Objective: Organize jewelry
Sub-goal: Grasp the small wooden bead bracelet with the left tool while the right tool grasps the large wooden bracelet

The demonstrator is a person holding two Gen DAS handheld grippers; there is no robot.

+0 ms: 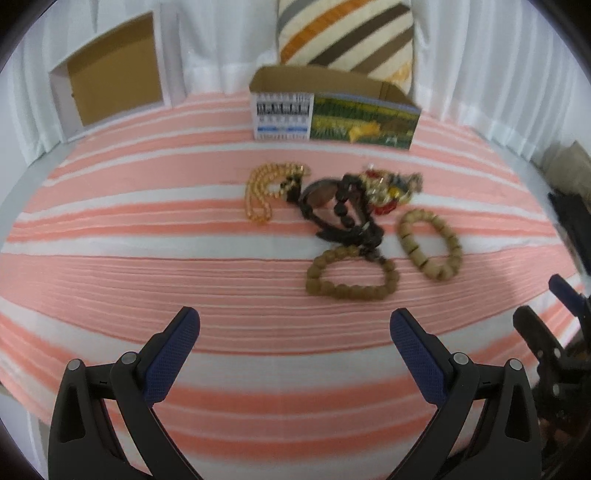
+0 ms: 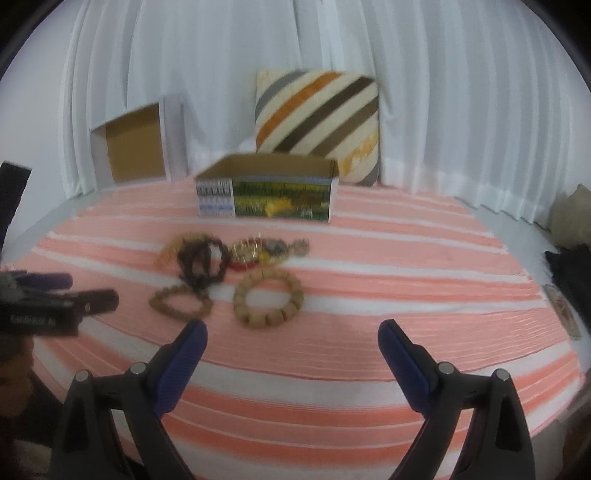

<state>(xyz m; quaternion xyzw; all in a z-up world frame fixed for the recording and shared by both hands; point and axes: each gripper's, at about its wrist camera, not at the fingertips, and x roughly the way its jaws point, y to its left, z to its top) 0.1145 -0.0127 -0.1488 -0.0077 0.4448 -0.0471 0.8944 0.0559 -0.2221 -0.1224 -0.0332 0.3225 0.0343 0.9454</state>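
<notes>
1. Left wrist view: your left gripper (image 1: 295,332) hovers above the striped cloth (image 1: 147,280), jaws spread wide, nothing between them. It points at the brown bead bracelet (image 1: 351,273), the nearest piece.
2. Right wrist view: your right gripper (image 2: 293,343) is likewise spread and empty, aimed toward the tan bead bracelet (image 2: 269,300), which lies flat and apart from the rest, so probably the cleanest first pick.
3. The jewelry sits mid-cloth in a loose cluster: an amber bead strand (image 1: 260,192) on the left, a dark bead tangle (image 1: 340,214) overlapping the brown bracelet, and a gold and red piece (image 1: 384,192) behind. Details there are blurred.
4. The open cardboard box (image 1: 332,114) stands just beyond the cluster, mouth up; judged the likely destination. A second box (image 1: 114,74) leans against the curtain at far left, with a striped cushion (image 1: 347,33) behind.
5. Judgement: nothing sorted yet. The tangle may drag neighbours when lifted; take isolated loops first.
</notes>
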